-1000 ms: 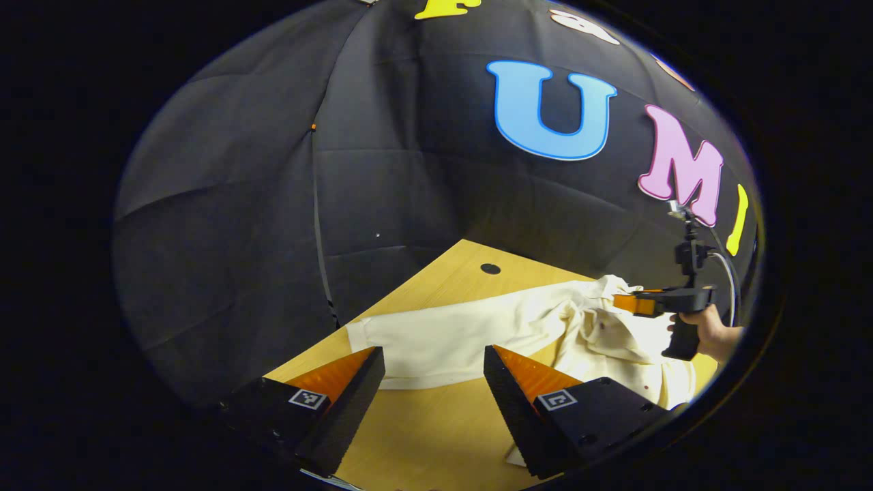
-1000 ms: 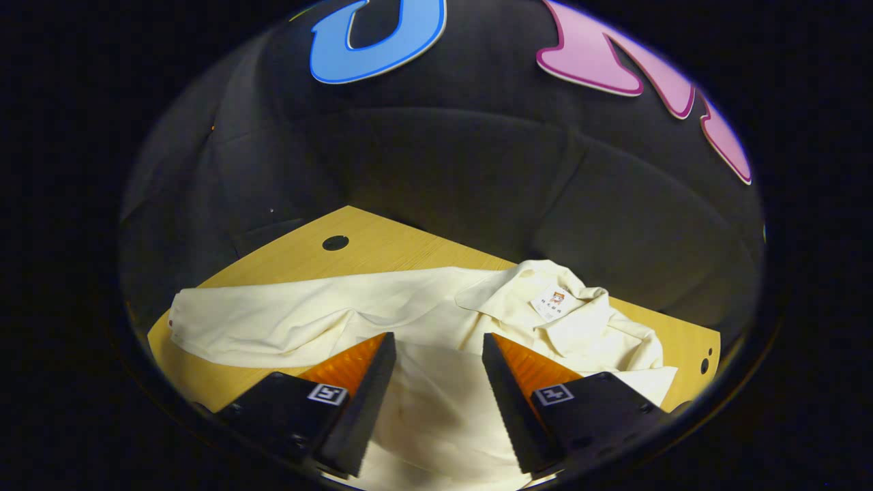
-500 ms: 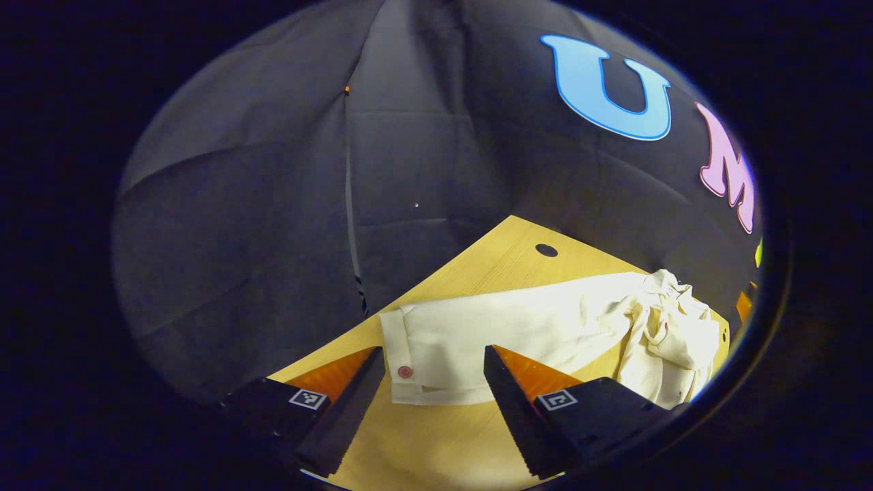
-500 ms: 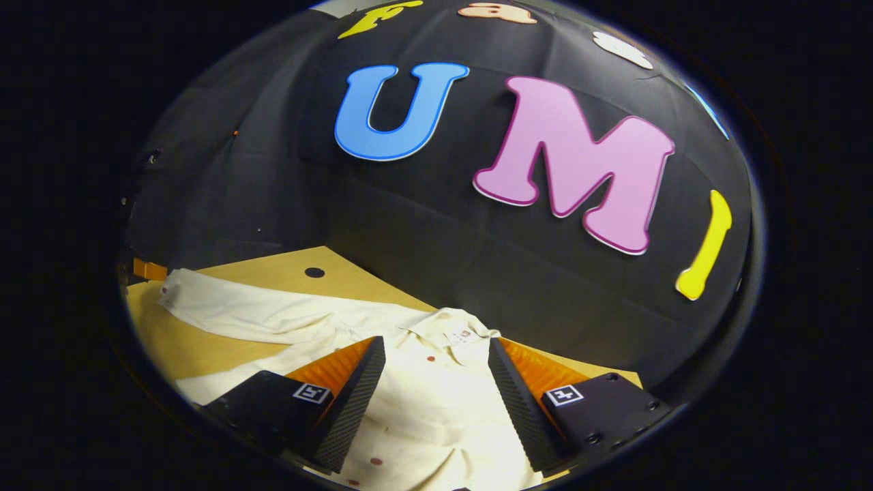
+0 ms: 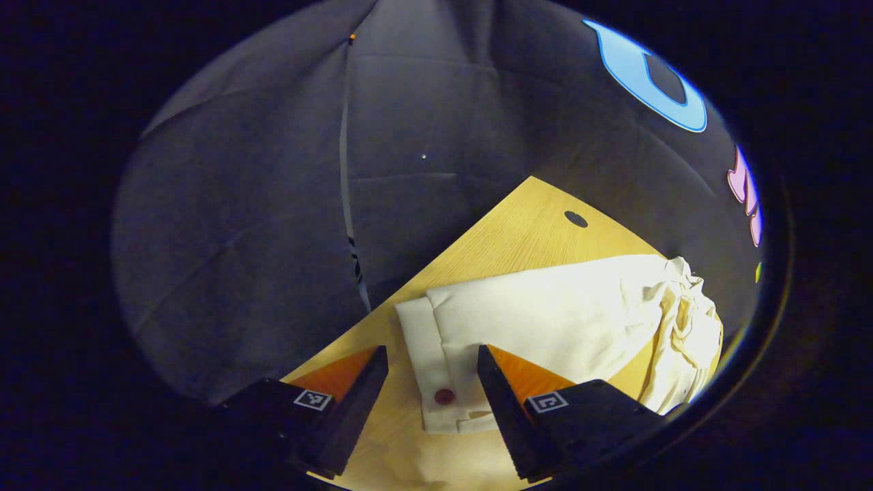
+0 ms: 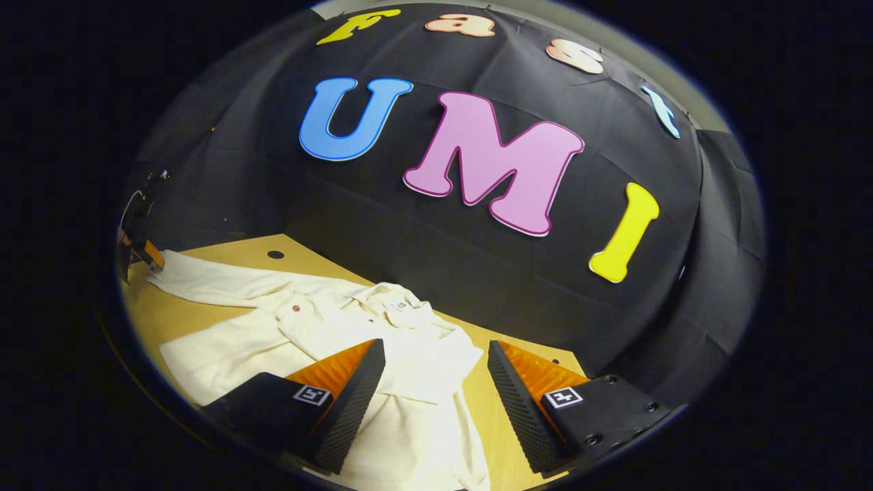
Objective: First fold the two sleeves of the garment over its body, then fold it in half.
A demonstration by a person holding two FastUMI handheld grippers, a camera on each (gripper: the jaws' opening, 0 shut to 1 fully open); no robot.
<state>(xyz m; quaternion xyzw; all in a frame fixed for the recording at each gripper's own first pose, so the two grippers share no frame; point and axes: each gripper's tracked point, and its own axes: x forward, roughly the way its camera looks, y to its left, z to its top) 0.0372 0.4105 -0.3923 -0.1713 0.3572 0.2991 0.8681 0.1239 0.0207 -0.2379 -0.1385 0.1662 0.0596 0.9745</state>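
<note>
In the left gripper view, the left gripper point(image 5: 431, 402) has its fingers spread wide at 6 o'clock, with nothing pinched between them. The cuff point(image 5: 436, 382) of one sleeve point(image 5: 545, 320) lies flat on the wooden table point(image 5: 518, 225) in the gap between the fingers, a dark red button point(image 5: 445, 396) showing on it. From the cuff the sleeve stretches toward 2 o'clock, where it joins the bunched body of the cream garment point(image 5: 682, 327) at about 3 o'clock. A small round hole point(image 5: 576, 219) sits in the table top toward 1 o'clock, beyond the sleeve.

In the right gripper view, the right gripper point(image 6: 435, 402) is likewise spread open at 6 o'clock and grips nothing. The cream garment point(image 6: 382, 341) lies on the wooden table point(image 6: 225, 249), reaching from 9 o'clock to the space between the fingers; its cloth passes under the left finger. Its collar point(image 6: 399, 303) sits near the centre, just below the middle. One sleeve point(image 6: 218, 279) runs out toward 9 o'clock, where the left gripper point(image 6: 140, 242) shows at the edge; whether that one touches the sleeve I cannot tell from here.
</note>
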